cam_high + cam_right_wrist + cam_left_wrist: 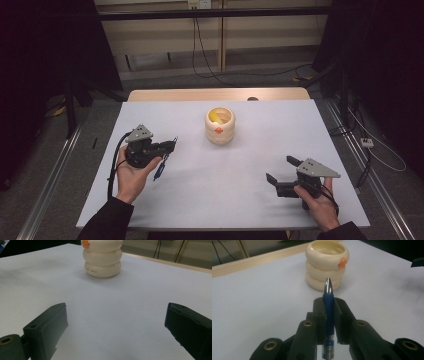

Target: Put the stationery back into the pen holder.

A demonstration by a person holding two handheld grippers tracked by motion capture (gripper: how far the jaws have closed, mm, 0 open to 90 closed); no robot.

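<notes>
So my left gripper point(329, 305) has its jaws clamped tight on a blue pen point(328, 315). In the left gripper view the pen runs straight up between the two black jaws, silver tip poking out past them and aimed roughly at the cream ribbed cup point(327, 263). From the high view, the left gripper point(169, 146) sits over the left part of the white table point(220, 200), with the pen point(160, 169) hanging down from it at a slant, near my hand.

The cup point(219, 125) stands upright around the middle of the table, a bit toward the far side, well apart from both grippers. It has a small orange knob on its side and something yellow inside, can't tell what.

My right gripper point(282, 172) is over the near right part of the table, jaws spread wide with nothing between them. In the right gripper view I just see bare table between them and the cup point(103, 258) farther off.
</notes>
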